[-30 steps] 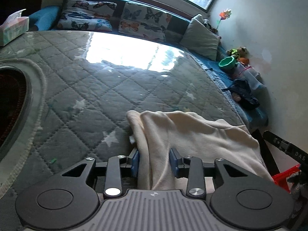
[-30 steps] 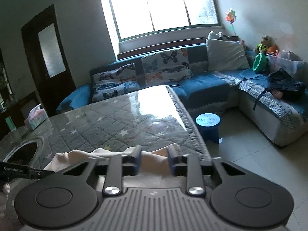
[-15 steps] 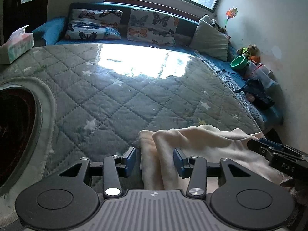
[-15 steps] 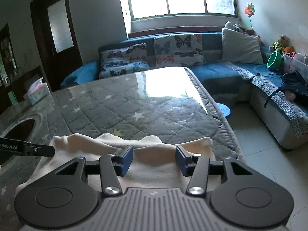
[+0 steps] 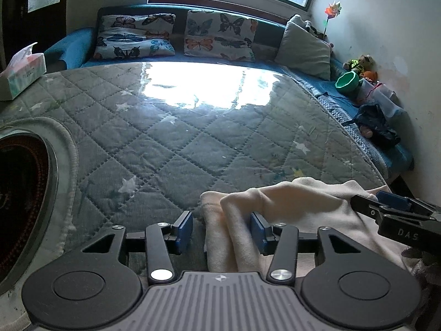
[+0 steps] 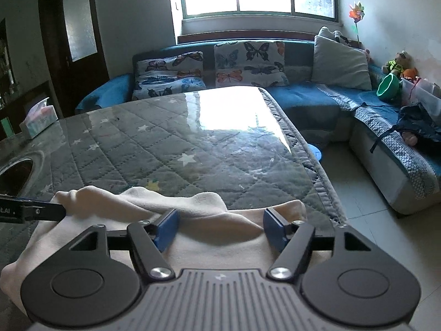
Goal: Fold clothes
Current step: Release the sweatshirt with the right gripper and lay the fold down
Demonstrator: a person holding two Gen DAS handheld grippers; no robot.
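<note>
A cream fleece garment (image 5: 289, 212) lies bunched on the grey quilted star-print table cover (image 5: 171, 138), in the lower right of the left wrist view and along the lower middle of the right wrist view. The left gripper (image 5: 222, 229) is opening, a fold of the cloth between its blue pads without being pinched. The right gripper (image 6: 219, 227) is also opening, spread wide over the garment's near edge.
</note>
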